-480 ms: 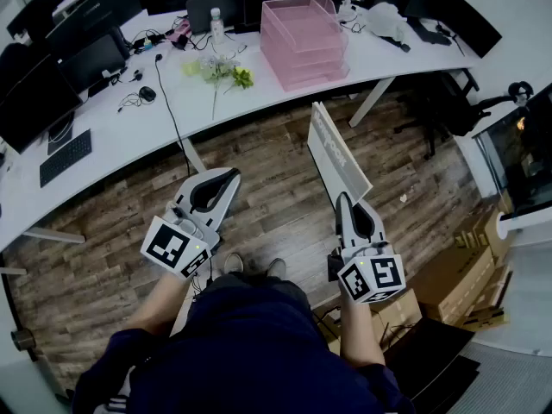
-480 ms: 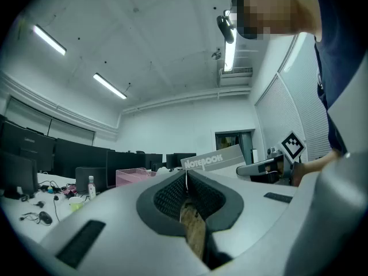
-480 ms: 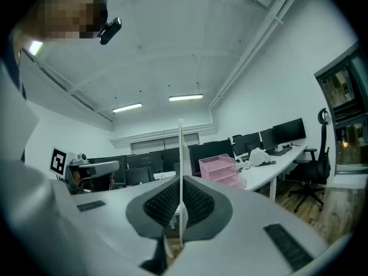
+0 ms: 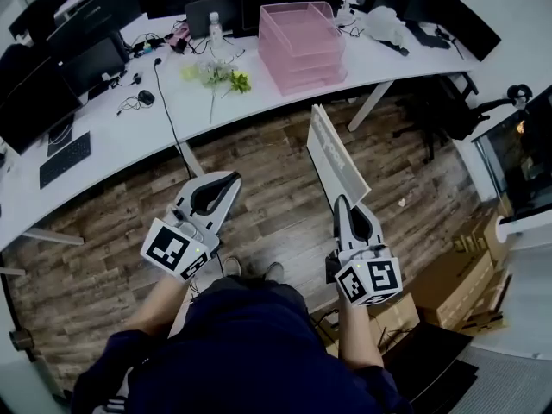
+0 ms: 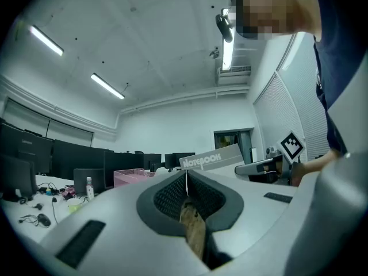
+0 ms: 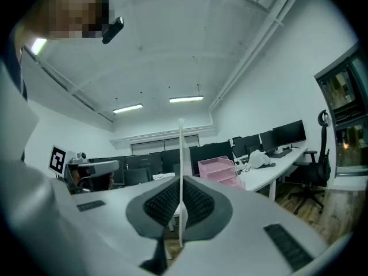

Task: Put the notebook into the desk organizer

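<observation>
The grey-and-white notebook (image 4: 335, 155) stands on edge in the air over the wooden floor, its lower end clamped in my right gripper (image 4: 343, 202), which is shut on it. In the right gripper view the notebook (image 6: 180, 148) shows edge-on as a thin white strip between the pads. The pink desk organizer (image 4: 304, 43) sits on the white desk (image 4: 129, 123), well ahead of both grippers. My left gripper (image 4: 231, 179) hangs to the left of the notebook, shut with nothing in it. The left gripper view shows its jaws (image 5: 186, 174) closed, with the notebook (image 5: 211, 157) beyond them.
On the desk are a flower bunch (image 4: 217, 76), a water bottle (image 4: 216, 26), a keyboard (image 4: 65, 158), cables and several dark monitors (image 4: 86, 59). An office chair (image 4: 448, 106) stands at the right, cardboard boxes (image 4: 448, 283) lie by my right side.
</observation>
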Tool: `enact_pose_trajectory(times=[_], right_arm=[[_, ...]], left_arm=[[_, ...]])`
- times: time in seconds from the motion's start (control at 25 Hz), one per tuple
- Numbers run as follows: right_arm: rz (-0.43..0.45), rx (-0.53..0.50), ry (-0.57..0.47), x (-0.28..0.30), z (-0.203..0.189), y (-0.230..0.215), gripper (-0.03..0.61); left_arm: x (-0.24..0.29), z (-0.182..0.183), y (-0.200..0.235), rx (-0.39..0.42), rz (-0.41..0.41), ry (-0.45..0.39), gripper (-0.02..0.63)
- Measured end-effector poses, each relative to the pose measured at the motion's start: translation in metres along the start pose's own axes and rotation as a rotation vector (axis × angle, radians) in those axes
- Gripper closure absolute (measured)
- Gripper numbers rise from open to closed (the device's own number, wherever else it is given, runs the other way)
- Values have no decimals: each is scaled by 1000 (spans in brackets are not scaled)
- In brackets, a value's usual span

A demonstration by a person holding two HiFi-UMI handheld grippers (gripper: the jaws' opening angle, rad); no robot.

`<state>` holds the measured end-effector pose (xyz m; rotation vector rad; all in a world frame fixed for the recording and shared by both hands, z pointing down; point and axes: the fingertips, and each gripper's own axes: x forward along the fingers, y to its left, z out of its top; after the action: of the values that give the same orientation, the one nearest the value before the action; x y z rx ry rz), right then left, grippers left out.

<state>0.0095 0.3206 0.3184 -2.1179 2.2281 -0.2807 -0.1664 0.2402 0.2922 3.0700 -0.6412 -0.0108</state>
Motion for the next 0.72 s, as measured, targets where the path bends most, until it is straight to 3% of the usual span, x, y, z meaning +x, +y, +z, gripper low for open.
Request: enact_pose_trajectory(times=[0.72], right_arm=[[-1, 26, -4, -7, -1, -25, 568]], left_arm=[[17, -1, -12, 11, 5, 11, 581]])
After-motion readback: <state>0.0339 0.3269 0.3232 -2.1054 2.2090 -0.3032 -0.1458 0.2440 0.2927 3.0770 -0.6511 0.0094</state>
